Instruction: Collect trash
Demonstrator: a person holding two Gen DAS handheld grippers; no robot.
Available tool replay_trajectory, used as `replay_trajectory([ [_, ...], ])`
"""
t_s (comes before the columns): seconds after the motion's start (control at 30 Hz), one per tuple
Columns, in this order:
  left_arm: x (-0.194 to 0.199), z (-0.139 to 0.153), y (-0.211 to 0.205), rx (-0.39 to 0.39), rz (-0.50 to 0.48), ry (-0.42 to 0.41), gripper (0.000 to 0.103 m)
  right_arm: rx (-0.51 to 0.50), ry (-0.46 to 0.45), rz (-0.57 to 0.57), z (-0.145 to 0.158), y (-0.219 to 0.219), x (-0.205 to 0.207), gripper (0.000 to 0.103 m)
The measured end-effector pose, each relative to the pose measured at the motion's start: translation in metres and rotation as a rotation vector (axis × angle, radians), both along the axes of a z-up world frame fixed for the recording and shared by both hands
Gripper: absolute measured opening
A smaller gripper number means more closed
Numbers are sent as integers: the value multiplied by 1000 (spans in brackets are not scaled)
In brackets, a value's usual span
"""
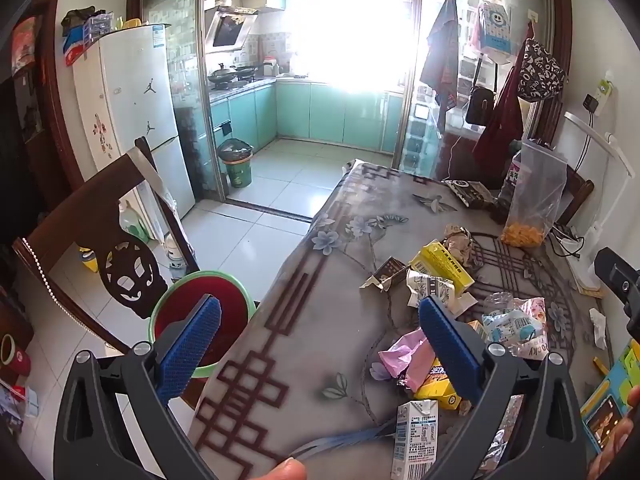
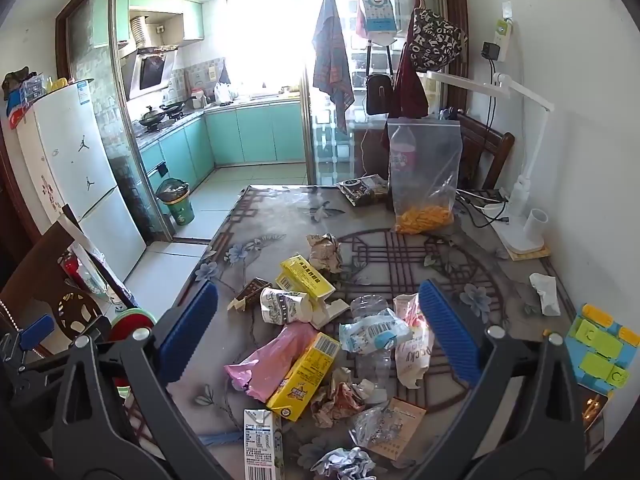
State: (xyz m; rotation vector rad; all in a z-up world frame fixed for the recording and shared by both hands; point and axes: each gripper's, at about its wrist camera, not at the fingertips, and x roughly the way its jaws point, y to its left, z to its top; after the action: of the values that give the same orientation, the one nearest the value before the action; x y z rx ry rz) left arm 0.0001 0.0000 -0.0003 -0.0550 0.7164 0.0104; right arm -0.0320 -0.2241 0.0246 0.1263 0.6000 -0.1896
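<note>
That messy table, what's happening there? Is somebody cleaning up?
Yes, a cleanup seems about to begin. A person holds two grippers over the table, and both the left gripper and the right gripper are open and empty. Trash lies in a pile: a yellow box, a pink wrapper, a milk carton. A bin with a green rim waits beside the table.

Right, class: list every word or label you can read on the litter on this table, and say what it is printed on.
"POCKY" (first letter unclear): on the white snack wrapper, printed upside down.
Milk carton, yellow box, bottle label: print and barcodes too small or blurred to read.
</note>
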Motion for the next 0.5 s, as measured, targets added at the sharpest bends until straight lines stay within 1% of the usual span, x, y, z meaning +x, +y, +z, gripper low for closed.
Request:
replay_trajectory([
  [0.03,0,0,0,0,-3,2,95,-19,-4,0,1,1,0,99],
  [0.2,-1,1,3,4,-18,6,95,-3,-3,-9,3,0,-1,99],
  [0.23,-4,-2,-4,37,-3,0,95,-15,-1,-3,4,2,0,99],
  [0.33,-6,-2,-7,33,-3,2,95,-16,-2,-3,0,1,-5,99],
  [0.37,-3,0,-1,30,-4,9,95,-14,-4,-3,0,3,-5,99],
  [0.5,-4,-1,-2,40,-4,4,95,-13,4,0,2,4,-5,99],
])
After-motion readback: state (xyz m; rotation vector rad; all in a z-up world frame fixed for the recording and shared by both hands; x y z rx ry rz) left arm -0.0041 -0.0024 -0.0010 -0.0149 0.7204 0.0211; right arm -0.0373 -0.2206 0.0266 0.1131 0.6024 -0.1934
